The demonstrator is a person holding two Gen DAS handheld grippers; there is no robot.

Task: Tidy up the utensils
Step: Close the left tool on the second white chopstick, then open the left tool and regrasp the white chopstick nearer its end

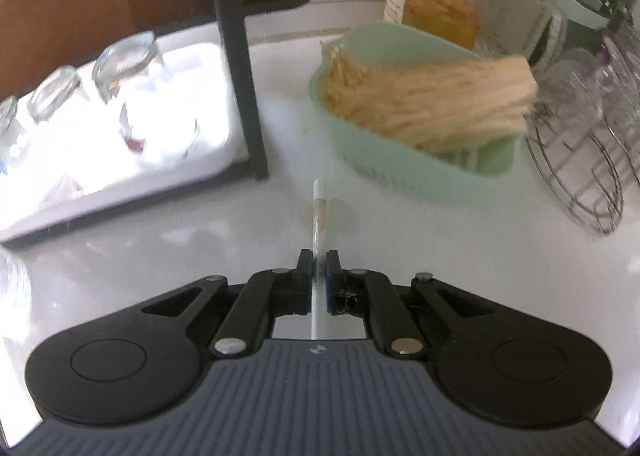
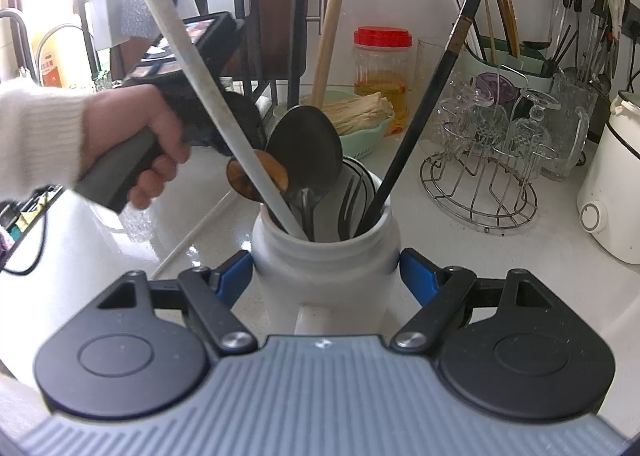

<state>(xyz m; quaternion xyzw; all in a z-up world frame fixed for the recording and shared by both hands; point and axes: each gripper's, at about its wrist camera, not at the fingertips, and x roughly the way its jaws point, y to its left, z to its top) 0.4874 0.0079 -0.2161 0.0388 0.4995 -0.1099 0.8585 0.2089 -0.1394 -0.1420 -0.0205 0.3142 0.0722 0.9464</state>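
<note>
Left hand-held gripper (image 1: pixel 319 276) clamped on a white chopstick (image 1: pixel 319 208); right one (image 2: pixel 326 276) hugs the jar (image 2: pixel 326 268). I'd lift it straight, tip into the jar.

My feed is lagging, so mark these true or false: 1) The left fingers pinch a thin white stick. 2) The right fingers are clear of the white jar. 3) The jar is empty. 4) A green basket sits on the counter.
1) True: the left gripper is shut on the thin white stick.
2) False: the right gripper clasps the white jar on both sides.
3) False: it holds a black spoon, a fork and chopsticks.
4) True: the green basket holds pale straw-like strands.
</note>
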